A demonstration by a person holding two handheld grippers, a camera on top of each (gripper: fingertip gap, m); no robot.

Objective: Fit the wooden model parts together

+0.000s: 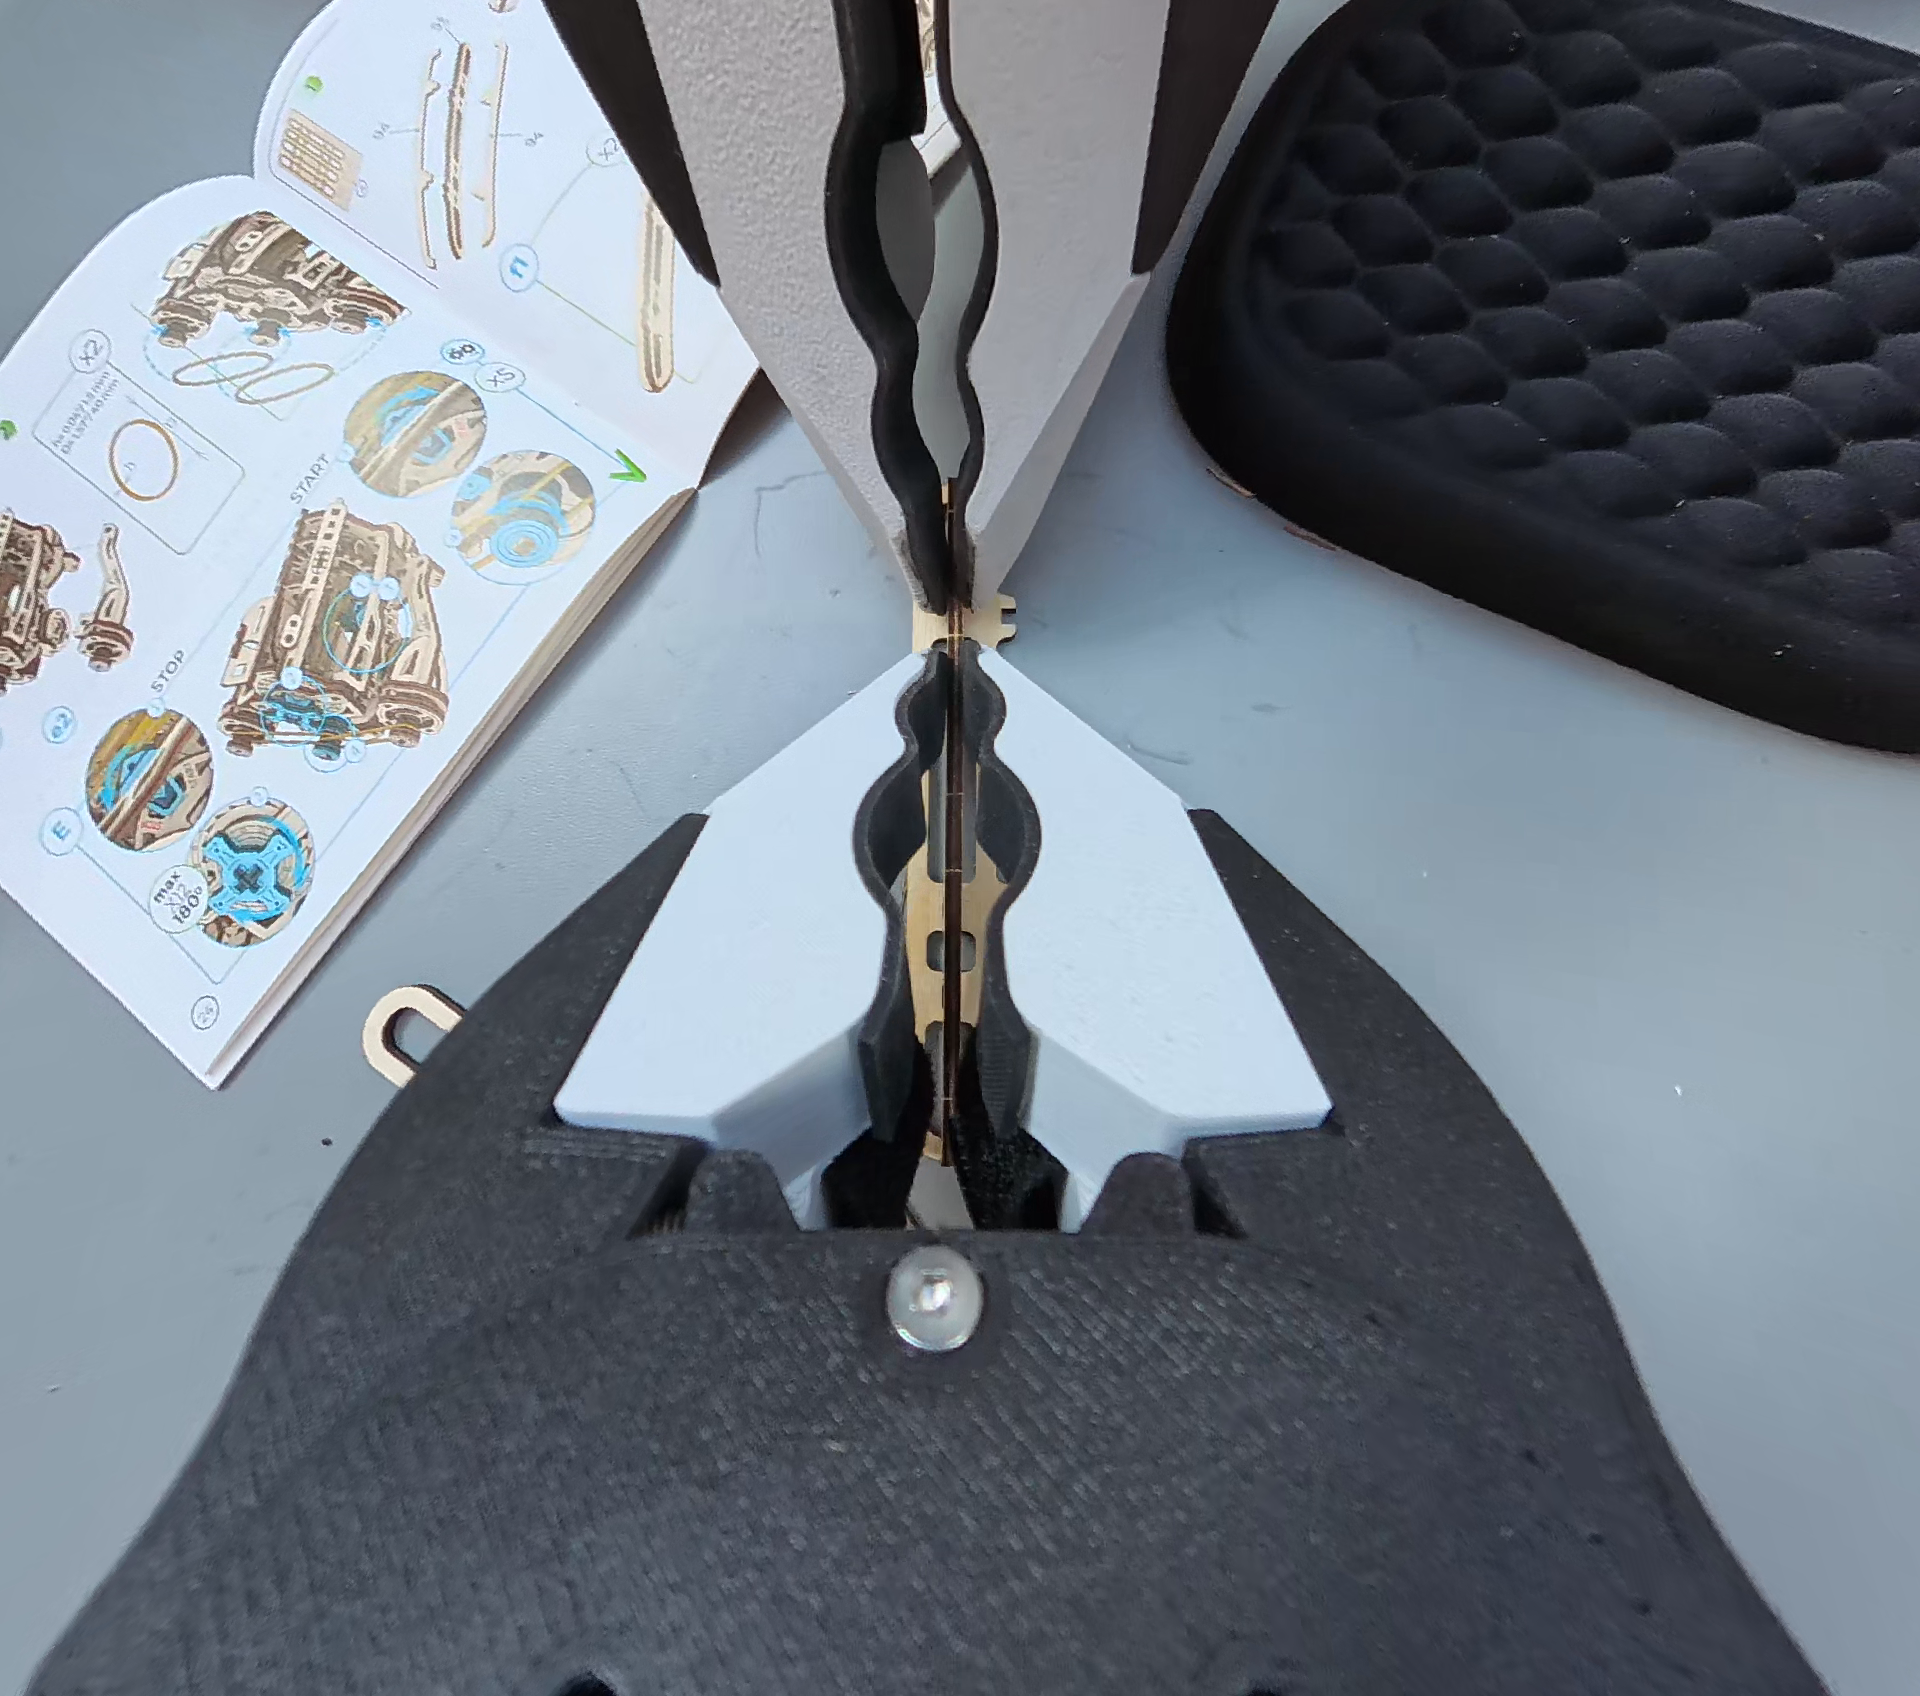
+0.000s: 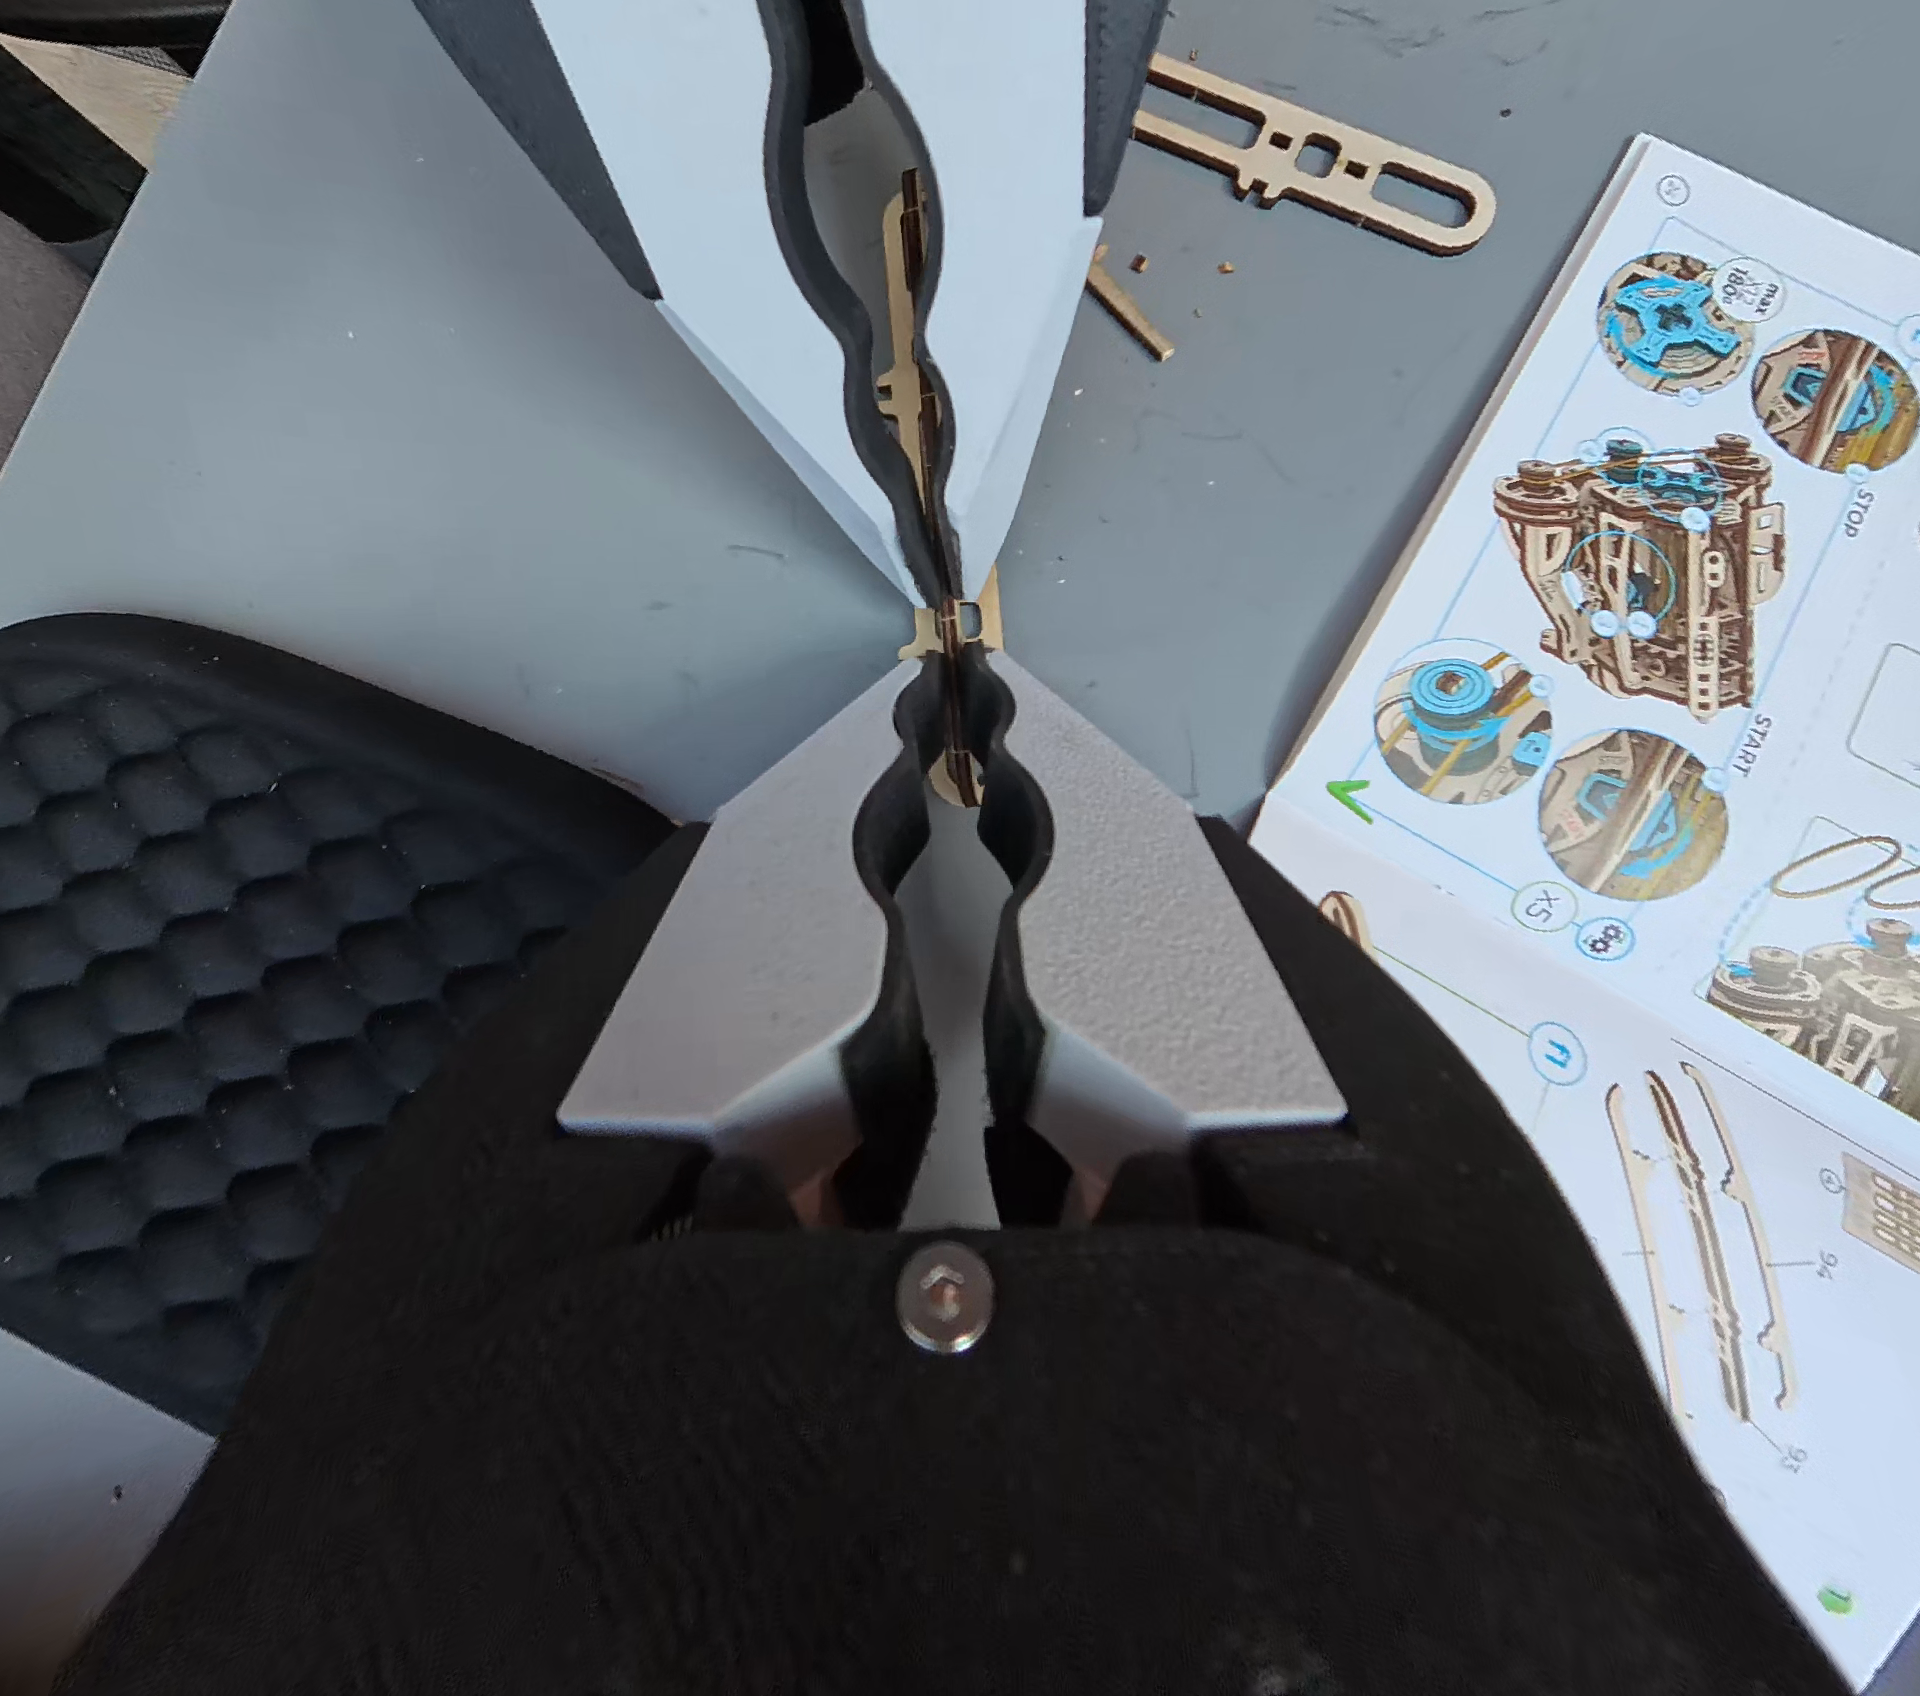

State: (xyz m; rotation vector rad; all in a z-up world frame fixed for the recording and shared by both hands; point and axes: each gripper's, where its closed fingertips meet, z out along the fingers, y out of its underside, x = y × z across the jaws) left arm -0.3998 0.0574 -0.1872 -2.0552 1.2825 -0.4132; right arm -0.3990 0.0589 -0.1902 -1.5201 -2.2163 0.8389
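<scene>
Thin flat wooden model parts are seen edge-on, pressed face to face, above the grey table. My left gripper is shut on them; the wooden strip runs back between its black wavy pads. My right gripper comes in from the top of this view, tip to tip with the left, and is shut on the same parts. In the right wrist view my right gripper grips the notched wooden end. The left gripper faces it there, with the strip between its pads.
An open instruction booklet lies on the table; it also shows in the right wrist view. A black honeycomb pad lies on the other side. A loose slotted wooden strip, a small stick and a wooden loop piece lie nearby. Both grippers' tips are close together, under 4 cm apart.
</scene>
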